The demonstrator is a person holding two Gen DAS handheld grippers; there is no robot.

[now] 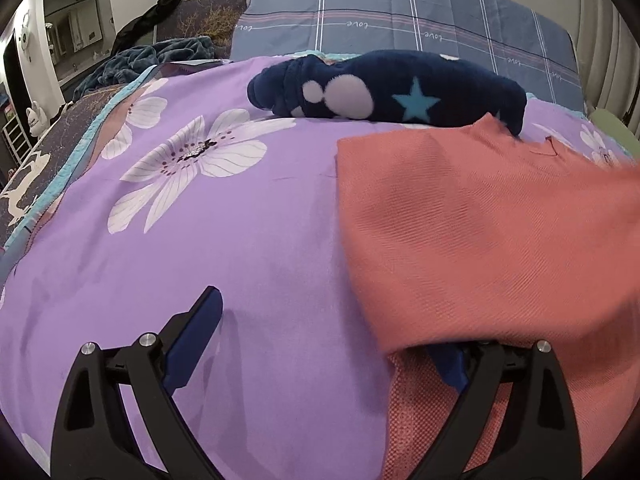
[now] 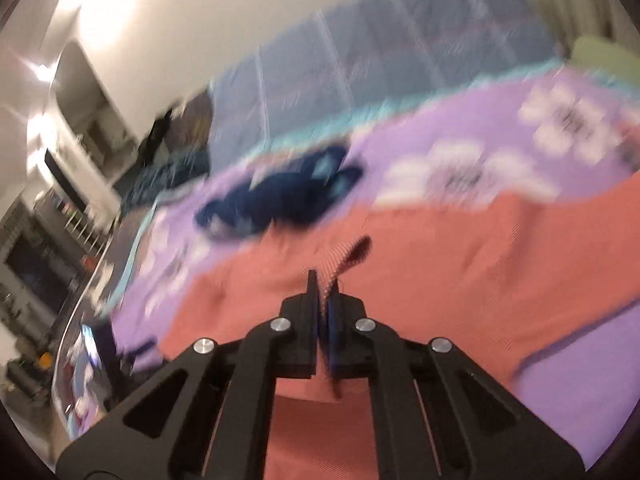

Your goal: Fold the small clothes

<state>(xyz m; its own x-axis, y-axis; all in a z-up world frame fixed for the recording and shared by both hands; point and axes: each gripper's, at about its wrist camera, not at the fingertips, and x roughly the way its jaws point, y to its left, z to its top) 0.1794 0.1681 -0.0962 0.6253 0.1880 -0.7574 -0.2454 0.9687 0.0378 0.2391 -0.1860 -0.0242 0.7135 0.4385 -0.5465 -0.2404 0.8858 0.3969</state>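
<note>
My right gripper [image 2: 323,296] is pinched tight on an edge of the pink cloth [image 1: 480,220], which lies on the purple bedspread [image 1: 200,240]. My left gripper [image 1: 320,328] gapes wide, its right finger under the cloth. A navy sock [image 1: 384,92] lies beyond, touching the cloth's far edge.

Salmon-pink garment [image 1: 480,232] with a fine diagonal rib weave, paler dotted mesh on its underside. Lilac bedspread [image 1: 240,248] printed with large white flowers, dark speckled centres, edged in turquoise. Navy fleece garment [image 1: 384,92] with white blobs and one sky-blue star. Slate-blue pillow [image 1: 400,20] crossed by white and pink check lines. Dark teal blanket [image 1: 152,60], crumpled. Black left gripper [image 1: 332,328] with royal-blue fingers [image 1: 196,336] and silver bolts. Black right gripper [image 2: 325,296], same blue lining, much blurred.
</note>
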